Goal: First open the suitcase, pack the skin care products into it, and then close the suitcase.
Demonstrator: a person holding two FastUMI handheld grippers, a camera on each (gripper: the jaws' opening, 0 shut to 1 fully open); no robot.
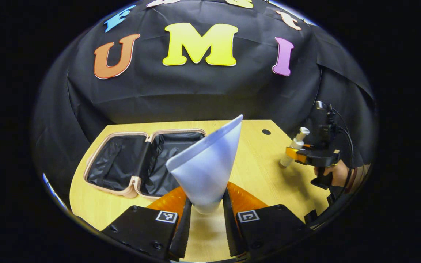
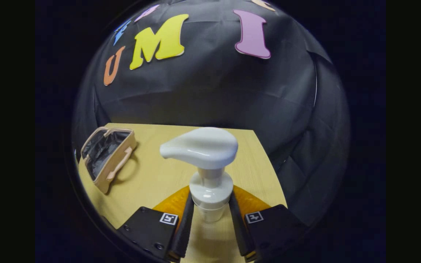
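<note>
Suitcase (image 1: pixel 143 164) lying open for loading; you're pinching the tube (image 1: pixel 208 164) in the left gripper (image 1: pixel 206 212) and the pump bottle (image 2: pixel 208 171) in the right gripper (image 2: pixel 210 215) (both lifted, ready to pack).

Suitcase (image 1: pixel 143 164) lies wide open at 9 o'clock, black lining up; pale tube (image 1: pixel 207 164) stands flared-end-up; white pump bottle (image 2: pixel 208 171) is upright.

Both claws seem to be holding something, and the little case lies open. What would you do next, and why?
Probably carry the tube, clamped in the left gripper, over the open suitcase and lower it in. The right gripper already holds the pump bottle, which can follow.
</note>
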